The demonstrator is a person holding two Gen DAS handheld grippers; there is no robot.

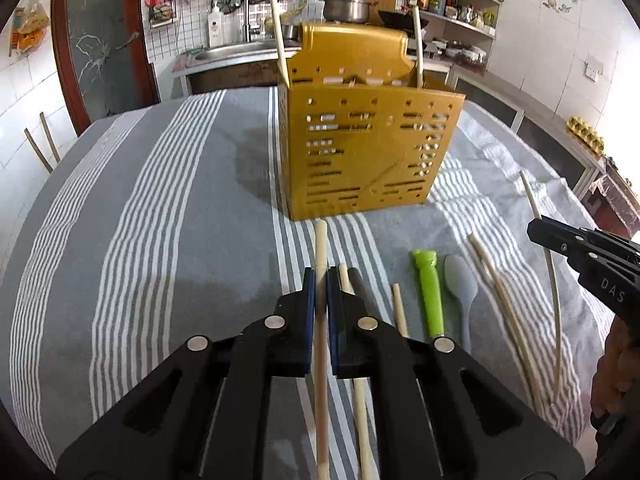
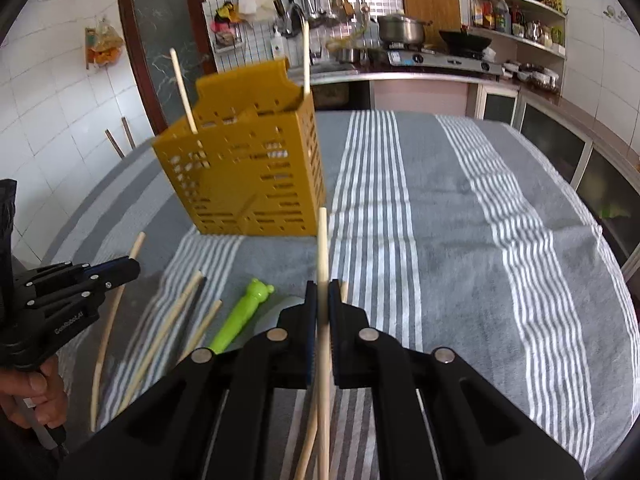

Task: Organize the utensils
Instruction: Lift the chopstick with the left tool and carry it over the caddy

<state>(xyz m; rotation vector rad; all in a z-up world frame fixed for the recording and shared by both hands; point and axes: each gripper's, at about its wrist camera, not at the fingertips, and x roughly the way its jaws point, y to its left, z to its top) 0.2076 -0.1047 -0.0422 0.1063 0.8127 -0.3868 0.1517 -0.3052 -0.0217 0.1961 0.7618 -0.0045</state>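
Striped cloth (image 1: 160,208) below; both hand-held grippers (image 1: 319,280) (image 2: 322,292) angled down, apparently lifted, each clamping chopstick (image 1: 321,248) (image 2: 322,240).

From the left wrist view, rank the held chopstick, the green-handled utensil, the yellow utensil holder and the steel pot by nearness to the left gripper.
1. Held chopstick, clamped between the left gripper pads.
2. Green-handled utensil, lying on the cloth just to the right.
3. Yellow utensil holder, standing on the table ahead.
4. Steel pot, on the counter at the back.
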